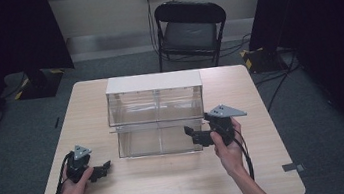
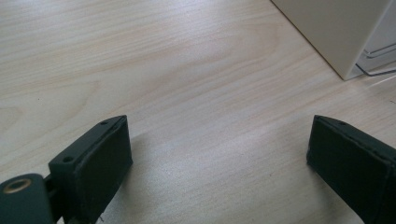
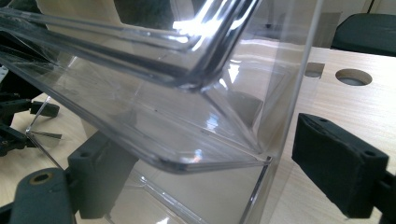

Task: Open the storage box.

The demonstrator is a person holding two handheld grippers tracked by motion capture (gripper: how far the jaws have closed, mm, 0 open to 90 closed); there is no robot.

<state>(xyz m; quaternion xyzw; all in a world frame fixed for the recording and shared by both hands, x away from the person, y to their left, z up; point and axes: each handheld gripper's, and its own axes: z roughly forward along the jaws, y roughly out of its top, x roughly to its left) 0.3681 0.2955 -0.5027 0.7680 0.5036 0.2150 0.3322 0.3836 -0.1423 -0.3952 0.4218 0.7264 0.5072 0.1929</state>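
Left gripper [image 1: 100,170] lower left on table [image 1: 172,188], jaws wide, empty. Right gripper [image 1: 196,135] centre-right, jaws wide, straddling clear box [image 1: 157,111] corner.

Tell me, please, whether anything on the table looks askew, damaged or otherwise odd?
Nothing looks damaged or spilled. The clear case sits square on the table; its lower front panel stands forward of the upper part, which may be a drawer pulled out. The right gripper, jaws open, is at its corner; the left gripper rests open on bare wood.

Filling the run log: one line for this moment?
left gripper: open, on table | right gripper: open, jaws straddle clear drawer unit corner | nothing held
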